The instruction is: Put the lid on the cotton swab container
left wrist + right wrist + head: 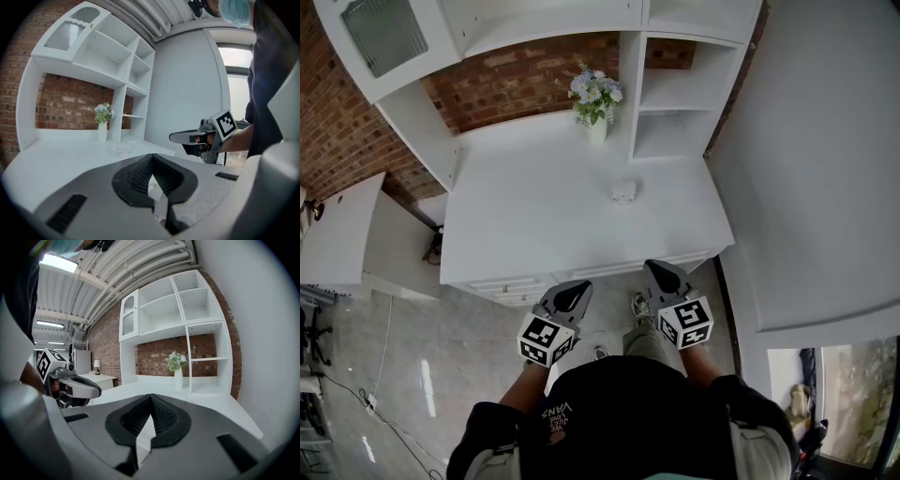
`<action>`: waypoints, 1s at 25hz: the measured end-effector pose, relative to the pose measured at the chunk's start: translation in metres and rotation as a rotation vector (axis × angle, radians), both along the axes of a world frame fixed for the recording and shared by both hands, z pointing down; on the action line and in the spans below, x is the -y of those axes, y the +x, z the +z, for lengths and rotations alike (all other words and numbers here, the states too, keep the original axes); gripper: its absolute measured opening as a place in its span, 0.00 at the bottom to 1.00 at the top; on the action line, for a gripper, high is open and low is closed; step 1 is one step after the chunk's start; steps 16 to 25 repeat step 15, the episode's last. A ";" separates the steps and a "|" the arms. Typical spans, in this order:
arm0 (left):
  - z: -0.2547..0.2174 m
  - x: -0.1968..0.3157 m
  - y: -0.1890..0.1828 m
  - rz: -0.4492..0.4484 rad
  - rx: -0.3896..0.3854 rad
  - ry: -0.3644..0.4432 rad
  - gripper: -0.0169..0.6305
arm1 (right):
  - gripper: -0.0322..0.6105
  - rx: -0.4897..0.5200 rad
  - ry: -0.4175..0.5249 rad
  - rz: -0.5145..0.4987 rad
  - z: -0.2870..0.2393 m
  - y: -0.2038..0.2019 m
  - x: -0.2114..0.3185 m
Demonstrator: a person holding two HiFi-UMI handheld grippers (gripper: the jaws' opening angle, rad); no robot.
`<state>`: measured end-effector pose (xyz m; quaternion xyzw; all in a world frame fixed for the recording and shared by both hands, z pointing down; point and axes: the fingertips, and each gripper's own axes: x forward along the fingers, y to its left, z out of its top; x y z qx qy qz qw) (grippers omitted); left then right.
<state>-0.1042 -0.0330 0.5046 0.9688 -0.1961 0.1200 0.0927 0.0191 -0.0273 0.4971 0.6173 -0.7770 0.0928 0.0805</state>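
Cotton swab container sits on tabletop, left hand-held gripper & right hand-held gripper both w/ jaws together, empty, well apart from it

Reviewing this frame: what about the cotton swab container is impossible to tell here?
- Open or closed: the cotton swab container is too small in the head view and the left gripper view.
- Right gripper view: the container is not visible, probably behind the body of the right gripper.
- Container's print: too small to read.
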 end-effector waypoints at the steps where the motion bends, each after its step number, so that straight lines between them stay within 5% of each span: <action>1: 0.000 0.001 0.000 -0.002 -0.001 -0.003 0.04 | 0.05 0.001 0.000 0.002 0.000 0.000 0.000; 25: -0.001 0.015 0.011 0.003 -0.008 -0.013 0.04 | 0.05 0.000 0.002 -0.001 -0.001 0.006 0.014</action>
